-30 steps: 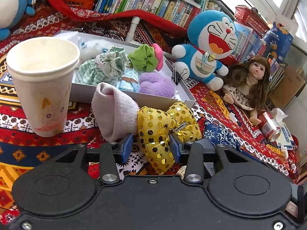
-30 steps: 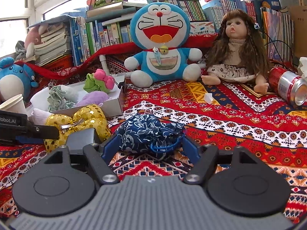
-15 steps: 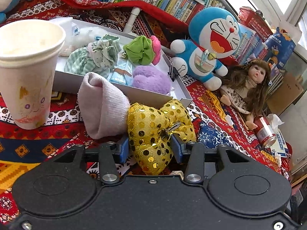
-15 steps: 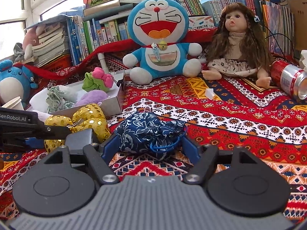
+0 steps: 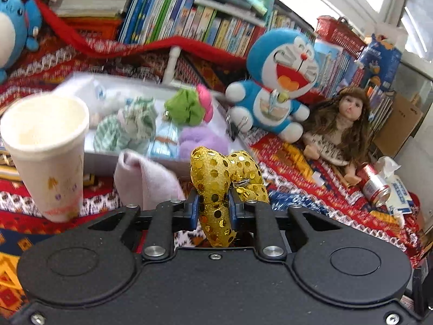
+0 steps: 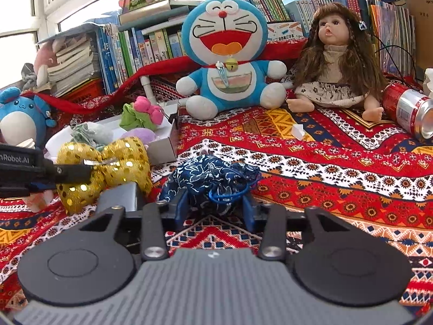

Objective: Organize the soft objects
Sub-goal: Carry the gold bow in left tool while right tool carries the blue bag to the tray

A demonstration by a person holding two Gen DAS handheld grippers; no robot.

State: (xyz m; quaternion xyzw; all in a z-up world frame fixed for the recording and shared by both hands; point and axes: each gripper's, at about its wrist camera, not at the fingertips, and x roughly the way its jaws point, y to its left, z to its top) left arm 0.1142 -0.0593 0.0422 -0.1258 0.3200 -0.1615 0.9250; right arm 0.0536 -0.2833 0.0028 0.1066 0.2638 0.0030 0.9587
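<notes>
The gold sequinned bow [image 5: 226, 181] is pinched at its lower loop between the blue pads of the left tongs [image 5: 213, 210], which are clamped tight on it; its upper loops stand above the pads, just in front of the shallow white box [image 5: 167, 163]. In the right wrist view the bow [image 6: 104, 169] is seen beside that box's near corner, with the black finger of the left tongs across it. Close by lies the dark blue drawstring pouch [image 6: 213, 181] on the red patterned cloth [image 6: 338, 162], sitting between the blue pads of the right tongs [image 6: 215, 212], whose jaws are closing and already meet the pouch's sides. A pale pink sock [image 5: 146, 181] lies just left of the bow, and a white paper cup [image 5: 48, 149] stands upright beyond it. The box holds a green scrunchie [image 5: 185, 107], a purple fluffy piece [image 5: 203, 140] and green checked fabric [image 5: 121, 130]. Behind sit a blue cat plush [image 6: 230, 54] and a long-haired doll [image 6: 338, 59], with a red can [image 6: 408, 109] lying on its side near the doll.
</notes>
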